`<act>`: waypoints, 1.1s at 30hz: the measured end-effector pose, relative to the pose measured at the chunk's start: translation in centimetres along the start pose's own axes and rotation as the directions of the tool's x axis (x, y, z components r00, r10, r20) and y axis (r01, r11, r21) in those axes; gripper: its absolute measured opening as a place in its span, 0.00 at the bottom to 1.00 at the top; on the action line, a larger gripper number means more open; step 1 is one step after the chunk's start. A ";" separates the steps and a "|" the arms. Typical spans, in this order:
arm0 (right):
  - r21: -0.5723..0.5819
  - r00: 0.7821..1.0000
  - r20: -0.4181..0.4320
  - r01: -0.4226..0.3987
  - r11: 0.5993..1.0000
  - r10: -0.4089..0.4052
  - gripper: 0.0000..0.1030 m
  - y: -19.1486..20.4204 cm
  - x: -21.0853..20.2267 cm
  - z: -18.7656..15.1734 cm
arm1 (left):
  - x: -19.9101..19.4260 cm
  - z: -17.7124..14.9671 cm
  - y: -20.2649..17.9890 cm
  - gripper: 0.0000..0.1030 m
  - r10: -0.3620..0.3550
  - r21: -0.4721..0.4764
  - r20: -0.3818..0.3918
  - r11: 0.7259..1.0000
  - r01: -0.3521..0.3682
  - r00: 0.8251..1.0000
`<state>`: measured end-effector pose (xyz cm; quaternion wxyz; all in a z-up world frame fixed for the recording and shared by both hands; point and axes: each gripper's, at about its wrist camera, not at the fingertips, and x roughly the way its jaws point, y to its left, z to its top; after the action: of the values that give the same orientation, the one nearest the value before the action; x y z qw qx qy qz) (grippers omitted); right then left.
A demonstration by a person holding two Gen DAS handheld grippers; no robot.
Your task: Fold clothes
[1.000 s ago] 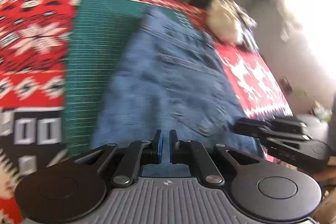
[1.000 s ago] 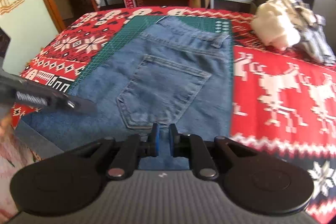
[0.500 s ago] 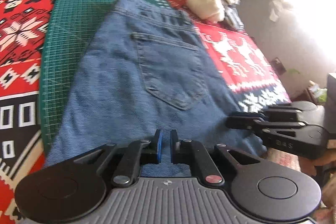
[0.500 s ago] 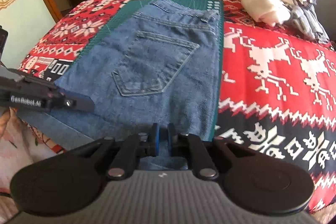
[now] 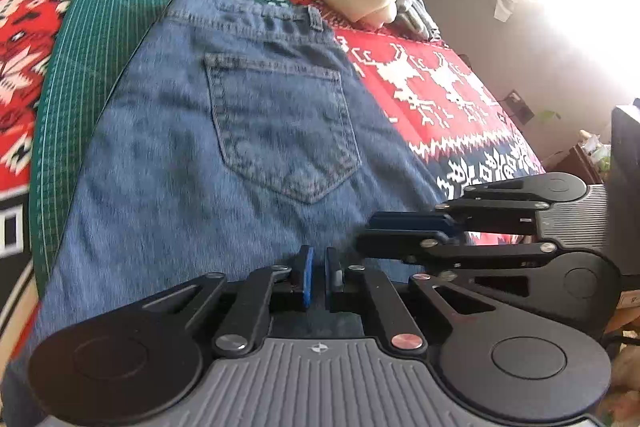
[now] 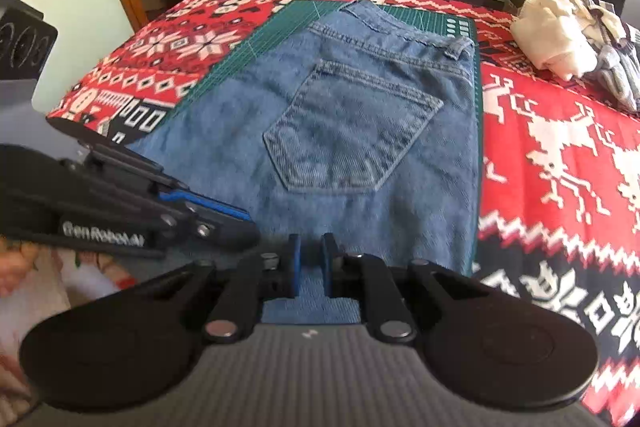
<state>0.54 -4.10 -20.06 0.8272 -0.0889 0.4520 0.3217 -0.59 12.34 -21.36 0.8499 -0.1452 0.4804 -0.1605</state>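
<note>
Nearest, the left gripper (image 5: 316, 277) and right gripper (image 6: 309, 265) sit side by side at the near edge of the jeans (image 5: 224, 155). Each has its blue pads drawn close with a slim gap; denim shows in that gap, but whether either really pinches the cloth I cannot tell. The jeans run lengthwise away from the grippers, waistband at the far end, a stitched back pocket (image 6: 352, 131) facing up. The fabric is faded blue denim, fairly flat. It lies on a green gridded mat (image 5: 92, 39) over a red knit-pattern cloth (image 6: 560, 131). Far right, a cream bundle (image 6: 552, 27) sits crumpled.
</note>
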 end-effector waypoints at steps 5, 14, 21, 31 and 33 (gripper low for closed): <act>0.086 0.999 0.026 0.031 0.996 -0.033 0.12 -1.9 -1.3 0.2 | -1.1 -0.4 0.2 0.06 -0.021 -0.025 0.016 0.999 0.022 1.000; 0.145 0.995 0.013 0.094 0.985 -0.097 0.00 -4.6 0.4 1.4 | -1.5 2.1 2.4 0.06 0.102 -0.044 0.074 0.994 -0.099 0.992; 0.141 0.994 -0.013 0.110 0.984 -0.109 0.01 -4.9 -1.1 -0.3 | -1.8 2.9 5.6 0.06 0.200 -0.095 0.095 0.977 -0.191 0.975; 0.185 0.995 -0.017 0.099 0.978 -0.097 0.04 -5.6 -1.6 0.9 | -0.4 5.4 6.5 0.06 0.218 -0.070 0.149 0.975 -0.210 0.965; 0.176 0.996 0.008 0.081 0.981 -0.083 0.04 -5.3 -1.5 2.0 | 0.1 5.9 6.4 0.06 0.212 -0.065 0.150 0.977 -0.204 0.966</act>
<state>4.59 -8.08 -18.45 0.8479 -0.0318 0.4681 0.2470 5.44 18.66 -21.10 0.8932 -0.1268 0.4288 -0.0470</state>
